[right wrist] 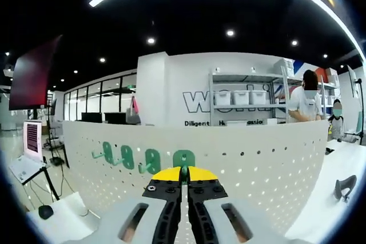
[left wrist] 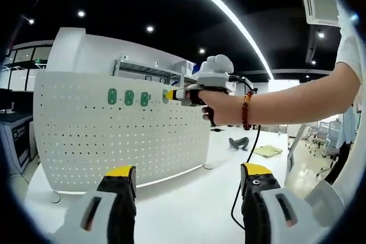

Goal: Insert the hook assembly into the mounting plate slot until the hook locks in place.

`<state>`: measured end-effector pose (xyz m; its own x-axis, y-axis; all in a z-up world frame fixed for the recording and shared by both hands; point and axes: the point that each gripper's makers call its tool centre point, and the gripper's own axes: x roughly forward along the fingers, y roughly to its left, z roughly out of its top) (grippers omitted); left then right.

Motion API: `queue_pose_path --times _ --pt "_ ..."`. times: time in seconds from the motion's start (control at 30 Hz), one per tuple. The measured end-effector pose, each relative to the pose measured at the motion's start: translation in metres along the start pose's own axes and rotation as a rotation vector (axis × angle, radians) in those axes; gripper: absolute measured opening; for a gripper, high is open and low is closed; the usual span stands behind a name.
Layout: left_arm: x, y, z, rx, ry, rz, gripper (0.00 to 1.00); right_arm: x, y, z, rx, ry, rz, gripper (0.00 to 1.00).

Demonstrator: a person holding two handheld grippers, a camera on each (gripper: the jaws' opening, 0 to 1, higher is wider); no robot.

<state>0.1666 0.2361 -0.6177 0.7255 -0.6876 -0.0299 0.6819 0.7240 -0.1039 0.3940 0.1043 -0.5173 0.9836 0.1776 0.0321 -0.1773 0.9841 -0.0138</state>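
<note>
1. Left gripper view: the left gripper (left wrist: 189,178) hangs over the white table (left wrist: 189,198) with its yellow-tipped jaws wide apart and nothing between them; ahead stands the white pegboard (left wrist: 86,135), carrying three green hooks (left wrist: 128,97) in a row along its upper part; just right of that row, the right gripper (left wrist: 170,94), held by a hand (left wrist: 220,107) wearing a bead bracelet (left wrist: 246,110), presses its tips against the board.
2. Right gripper view: the right gripper (right wrist: 184,171) has its jaws drawn narrow, pinching the green hook assembly (right wrist: 184,160) flat against the pegboard (right wrist: 257,158); the mounted hooks (right wrist: 127,157) sit just left of it on the same row.
</note>
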Motion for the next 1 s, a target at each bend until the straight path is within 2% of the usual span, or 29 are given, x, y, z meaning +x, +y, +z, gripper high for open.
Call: queue_pose_path --times 0.47,1.0 --pt "-0.004 0.008 -0.001 -0.014 -0.007 0.022 0.75 0.016 -0.001 0.003 0.022 -0.010 0.002 0.00" --pt "-0.007 0.016 -0.001 -0.023 -0.009 0.041 0.74 0.023 -0.006 -0.004 0.018 0.005 -0.035 0.00"
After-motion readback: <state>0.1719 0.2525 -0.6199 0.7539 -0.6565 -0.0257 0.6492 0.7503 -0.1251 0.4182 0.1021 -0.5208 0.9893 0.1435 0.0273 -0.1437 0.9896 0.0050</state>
